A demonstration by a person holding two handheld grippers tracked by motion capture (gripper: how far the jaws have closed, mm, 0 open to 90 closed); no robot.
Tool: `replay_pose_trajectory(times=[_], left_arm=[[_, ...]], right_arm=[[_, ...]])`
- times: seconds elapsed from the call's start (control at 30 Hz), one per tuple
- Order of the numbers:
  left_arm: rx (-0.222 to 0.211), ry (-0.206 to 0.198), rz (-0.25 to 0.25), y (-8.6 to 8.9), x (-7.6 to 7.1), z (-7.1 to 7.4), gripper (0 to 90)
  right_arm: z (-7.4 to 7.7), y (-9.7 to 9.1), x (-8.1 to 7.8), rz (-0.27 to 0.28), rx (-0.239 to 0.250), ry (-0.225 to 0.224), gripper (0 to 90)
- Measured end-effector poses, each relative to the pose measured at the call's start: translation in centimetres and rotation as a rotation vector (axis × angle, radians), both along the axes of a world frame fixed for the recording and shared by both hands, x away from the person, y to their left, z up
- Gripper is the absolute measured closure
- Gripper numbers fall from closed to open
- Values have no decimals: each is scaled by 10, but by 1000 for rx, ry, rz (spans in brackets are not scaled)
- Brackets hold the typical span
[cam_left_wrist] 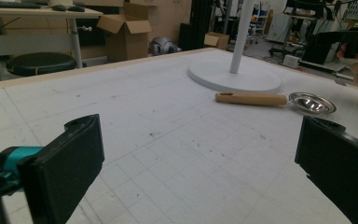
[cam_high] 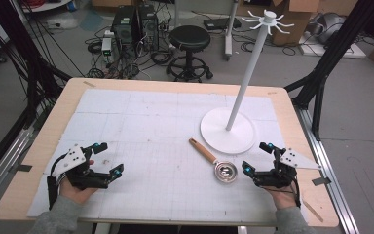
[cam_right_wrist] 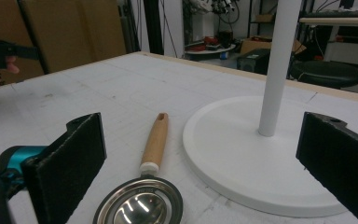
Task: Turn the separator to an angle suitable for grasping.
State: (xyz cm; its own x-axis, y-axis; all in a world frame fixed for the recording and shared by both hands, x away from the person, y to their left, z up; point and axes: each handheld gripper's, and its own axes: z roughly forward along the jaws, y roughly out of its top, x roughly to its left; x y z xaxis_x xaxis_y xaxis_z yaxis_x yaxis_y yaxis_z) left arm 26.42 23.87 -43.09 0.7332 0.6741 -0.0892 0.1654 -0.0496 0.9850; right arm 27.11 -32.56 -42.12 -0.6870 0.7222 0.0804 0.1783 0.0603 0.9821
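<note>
Resting near the table's (cam_high: pixel 39 146) front corners, the left gripper (cam_high: pixel 104 160) and right gripper (cam_high: pixel 259 158) both have jaws spread, holding nothing; the wooden-handled strainer (cam_high: pixel 214 163) lies between the right gripper and the white stand (cam_high: pixel 227 129), likely awaiting pickup.

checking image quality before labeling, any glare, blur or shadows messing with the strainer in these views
High view: even light, soft image; the strainer bowl shows a bright glare spot. Right gripper view: bowl mirrors light streaks, wooden handle sharp, own jaws slightly blurred. Left gripper view: strainer small but clear, near jaws soft, faint shadows only.
</note>
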Motion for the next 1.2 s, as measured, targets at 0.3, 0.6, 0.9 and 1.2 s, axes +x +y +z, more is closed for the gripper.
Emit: replay_pose_trajectory(times=[0.3, 0.6, 0.9, 1.2], left_arm=[[9, 6, 4, 0, 0, 0, 17], [22, 10, 6, -1, 0, -1, 18], [39, 7, 11, -2, -2, -1, 18], [58, 20, 11, -2, -3, -4, 17]], right_arm=[[0, 4, 3, -56, 36, 60, 21], [6, 9, 6, -20, 23, 92, 577], [8, 23, 14, -30, -60, 136, 897], [7, 45, 22, 66, -187, 162, 900]])
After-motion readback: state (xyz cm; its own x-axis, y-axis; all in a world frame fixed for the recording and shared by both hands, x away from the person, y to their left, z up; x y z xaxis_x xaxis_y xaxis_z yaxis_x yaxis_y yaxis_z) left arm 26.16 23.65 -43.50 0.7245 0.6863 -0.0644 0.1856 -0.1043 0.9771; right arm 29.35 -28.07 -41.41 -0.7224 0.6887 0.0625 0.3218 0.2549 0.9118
